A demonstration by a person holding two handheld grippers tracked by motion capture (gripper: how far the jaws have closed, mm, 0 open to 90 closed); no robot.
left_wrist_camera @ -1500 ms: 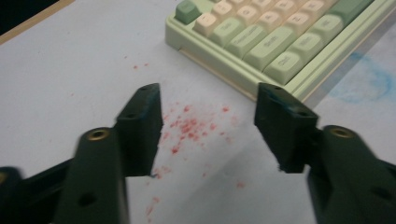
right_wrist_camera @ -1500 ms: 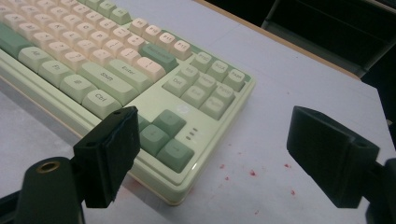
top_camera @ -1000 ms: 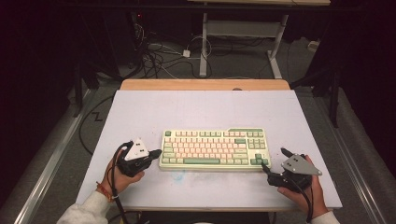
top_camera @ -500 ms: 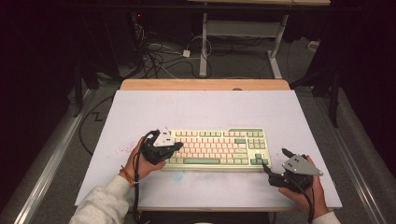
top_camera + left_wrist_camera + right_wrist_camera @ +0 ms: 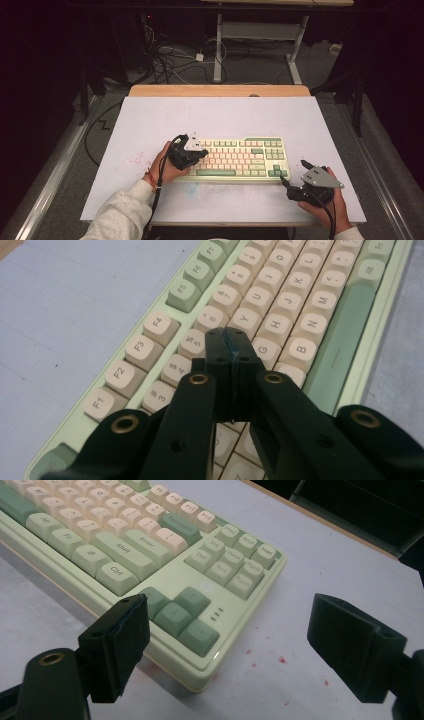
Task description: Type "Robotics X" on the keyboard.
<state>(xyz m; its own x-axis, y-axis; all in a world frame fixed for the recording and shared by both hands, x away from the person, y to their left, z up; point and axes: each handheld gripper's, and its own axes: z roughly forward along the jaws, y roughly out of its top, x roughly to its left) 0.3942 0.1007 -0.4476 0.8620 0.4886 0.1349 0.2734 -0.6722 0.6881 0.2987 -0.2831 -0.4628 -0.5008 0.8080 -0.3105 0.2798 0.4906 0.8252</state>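
Observation:
A pale green keyboard (image 5: 240, 157) with cream and green keys lies on the white table top (image 5: 215, 120), near the front. My left gripper (image 5: 200, 152) hovers over the keyboard's left part with its jaws shut and nothing between them. In the left gripper view its tips (image 5: 231, 342) are over the keys (image 5: 280, 290) around 5, 6, T and G; contact with a key cannot be told. My right gripper (image 5: 294, 172) stands open at the keyboard's front right corner. In the right gripper view its pads (image 5: 120, 630) flank the corner by the arrow keys (image 5: 175, 612) without touching.
Small red specks mark the table left of the keyboard (image 5: 135, 161) and by its right corner (image 5: 280, 659). A wooden strip (image 5: 220, 90) edges the table's far side. Cables (image 5: 170, 60) and desk legs (image 5: 218, 45) lie on the floor beyond.
My left hand has moved right, from the table beside the keyboard to above its left keys, jaws still shut. The right hand has stayed where it was.

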